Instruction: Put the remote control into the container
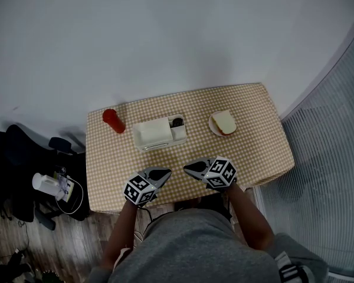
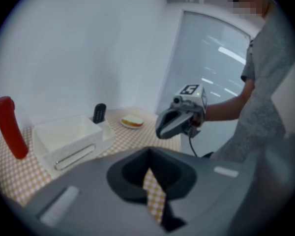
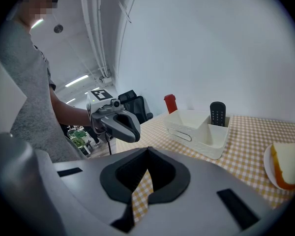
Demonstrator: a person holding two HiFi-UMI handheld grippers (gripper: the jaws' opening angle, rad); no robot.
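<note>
The black remote control stands upright in the small right-hand compartment of the white container at the middle of the checked table. It also shows as the remote in the left gripper view and the remote in the right gripper view. My left gripper and right gripper hover side by side over the table's near edge, well short of the container. Both are shut with nothing between the jaws. The container's large compartment looks empty.
A red bottle stands left of the container. A plate with a slice of bread lies to its right. Office chairs and a white appliance sit on the floor left of the table. A glass wall runs along the right.
</note>
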